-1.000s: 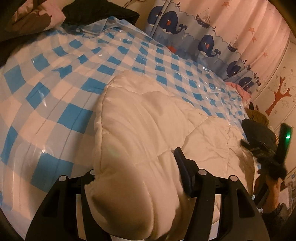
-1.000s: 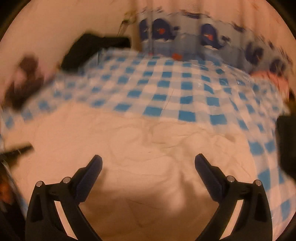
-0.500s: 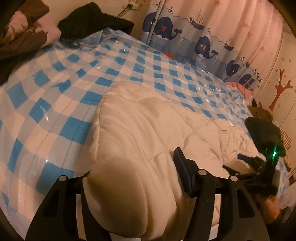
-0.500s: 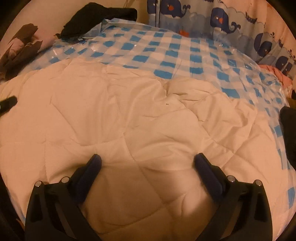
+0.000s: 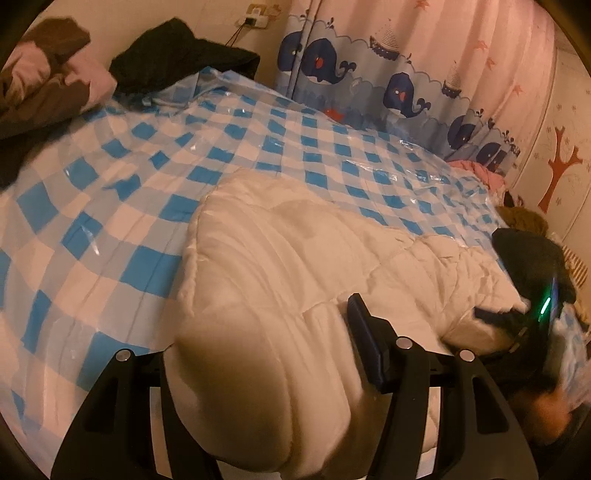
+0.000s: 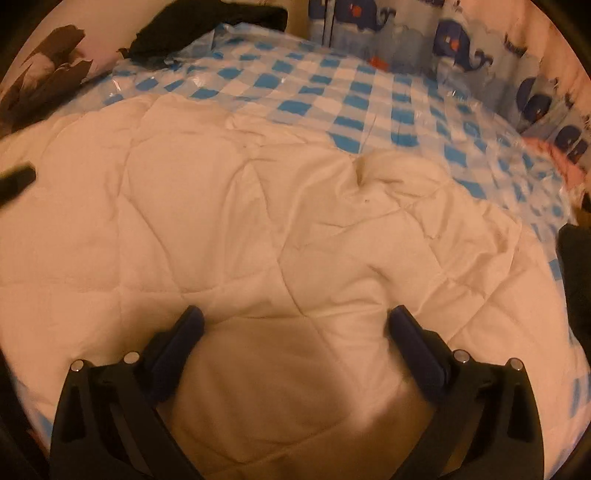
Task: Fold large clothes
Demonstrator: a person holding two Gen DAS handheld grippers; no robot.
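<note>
white quilt: spread on checked sheet. left gripper: clamped on a thick quilt corner. right gripper: jaws apart, quilt between, unpinched. risk judged: bulky corner squeezed out, fold lost.

Child's bedroom in a home; bed covered by a blue-and-white checked plastic sheet; whale-and-boat curtain hung behind; tree sticker decorated the wall; wall socket above piled dark clothes.
</note>
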